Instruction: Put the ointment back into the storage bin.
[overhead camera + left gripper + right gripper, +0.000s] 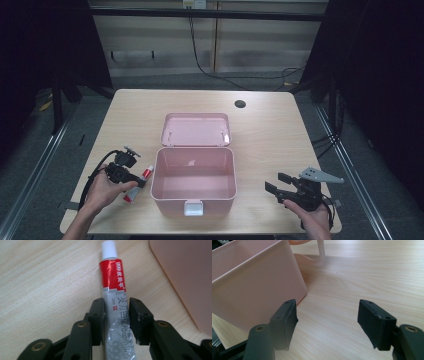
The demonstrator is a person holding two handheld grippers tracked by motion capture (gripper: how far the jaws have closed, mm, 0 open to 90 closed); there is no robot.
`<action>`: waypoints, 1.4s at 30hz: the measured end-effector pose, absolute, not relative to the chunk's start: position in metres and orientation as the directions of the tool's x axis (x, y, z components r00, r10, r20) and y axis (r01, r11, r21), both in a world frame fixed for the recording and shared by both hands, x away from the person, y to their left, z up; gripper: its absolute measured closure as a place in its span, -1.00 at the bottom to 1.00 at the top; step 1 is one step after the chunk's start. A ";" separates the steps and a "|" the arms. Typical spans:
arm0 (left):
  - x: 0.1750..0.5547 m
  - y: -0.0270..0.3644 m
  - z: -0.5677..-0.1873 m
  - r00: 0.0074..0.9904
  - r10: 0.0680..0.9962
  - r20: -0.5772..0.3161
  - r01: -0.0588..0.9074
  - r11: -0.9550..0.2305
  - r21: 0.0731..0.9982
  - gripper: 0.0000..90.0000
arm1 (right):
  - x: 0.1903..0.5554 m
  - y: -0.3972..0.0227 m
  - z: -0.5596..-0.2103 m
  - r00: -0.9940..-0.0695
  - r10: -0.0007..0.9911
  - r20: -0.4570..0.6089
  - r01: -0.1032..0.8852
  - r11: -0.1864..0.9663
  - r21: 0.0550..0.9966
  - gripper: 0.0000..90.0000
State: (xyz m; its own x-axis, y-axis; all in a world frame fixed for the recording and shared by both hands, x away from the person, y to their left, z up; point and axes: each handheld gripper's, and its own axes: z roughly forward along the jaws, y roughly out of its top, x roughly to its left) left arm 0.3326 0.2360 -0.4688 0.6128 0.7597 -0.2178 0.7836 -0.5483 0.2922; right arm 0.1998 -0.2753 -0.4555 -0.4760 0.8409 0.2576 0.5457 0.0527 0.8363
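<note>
Left gripper (116, 320) clamps the tube (113, 290) lying beside the pink box (193, 182); right gripper (327, 325) gapes, holding nothing.

Light wood table (270, 130), cable hole (240, 104) ~1 o'clock. Pink box (193, 200) at ctr, lid open; red/white tube (146, 174) at its 9 o'clock.

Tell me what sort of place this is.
Probably a lab or recording bay, not a home: a bare wooden table ringed by dark curtains, loose cables on the grey floor, and hand-held tongs working at a pink box.
</note>
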 end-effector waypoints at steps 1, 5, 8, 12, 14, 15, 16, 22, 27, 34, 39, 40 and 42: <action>0.333 0.237 -0.469 0.615 0.758 -0.217 0.782 -0.551 0.290 0.48 | 0.200 -0.275 -0.456 -0.476 0.841 0.258 0.547 0.053 0.836 -0.29; 0.334 0.233 -0.468 0.641 0.743 -0.190 0.762 -0.587 0.275 0.51 | 0.200 -0.274 -0.456 -0.480 0.838 0.260 0.552 0.058 0.832 -0.29; 0.334 0.228 -0.467 0.649 0.744 -0.163 0.755 -0.602 0.258 0.52 | 0.200 -0.274 -0.456 -0.482 0.837 0.259 0.552 0.061 0.832 -0.29; 0.337 0.224 -0.466 0.655 0.741 -0.149 0.752 -0.619 0.226 0.54 | 0.200 -0.274 -0.456 -0.485 0.835 0.260 0.553 0.062 0.831 -0.29; 0.338 0.223 -0.466 0.665 0.732 -0.146 0.744 -0.632 0.219 0.55 | 0.200 -0.274 -0.456 -0.485 0.835 0.260 0.553 0.062 0.831 -0.29; 0.339 0.223 -0.466 0.669 0.729 -0.146 0.741 -0.638 0.211 0.55 | 0.200 -0.274 -0.456 -0.485 0.835 0.260 0.553 0.062 0.831 -0.29; 0.341 0.222 -0.466 0.666 0.731 -0.150 0.744 -0.638 0.198 0.56 | 0.200 -0.274 -0.456 -0.485 0.834 0.263 0.555 0.061 0.830 -0.29; 0.345 0.221 -0.466 0.666 0.729 -0.158 0.746 -0.641 0.180 0.57 | 0.201 -0.273 -0.456 -0.490 0.830 0.265 0.561 0.068 0.825 -0.29; 0.348 0.223 -0.465 0.673 0.718 -0.179 0.739 -0.651 0.171 0.58 | 0.201 -0.273 -0.456 -0.488 0.831 0.266 0.563 0.067 0.824 -0.29; 0.349 0.226 -0.465 0.674 0.710 -0.204 0.738 -0.654 0.165 0.58 | 0.201 -0.273 -0.457 -0.484 0.833 0.269 0.564 0.062 0.824 -0.29; 0.347 0.230 -0.463 0.679 0.706 -0.199 0.734 -0.658 0.172 0.58 | 0.201 -0.274 -0.457 -0.483 0.834 0.267 0.564 0.064 0.823 -0.29; 0.347 0.230 -0.463 0.679 0.706 -0.199 0.734 -0.658 0.172 0.58 | 0.201 -0.273 -0.457 -0.484 0.833 0.268 0.564 0.063 0.824 -0.29; 0.347 0.235 -0.458 0.676 0.704 -0.218 0.737 -0.649 0.192 0.58 | 0.201 -0.273 -0.457 -0.485 0.833 0.268 0.563 0.063 0.824 -0.29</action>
State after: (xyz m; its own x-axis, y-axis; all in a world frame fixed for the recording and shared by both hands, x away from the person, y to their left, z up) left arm 0.3469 0.2348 -0.4576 0.6762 0.7038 -0.2177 0.7367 -0.6485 0.1917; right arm 0.2013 -0.2735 -0.4569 -0.4846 0.8328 0.2676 0.5632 0.0629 0.8239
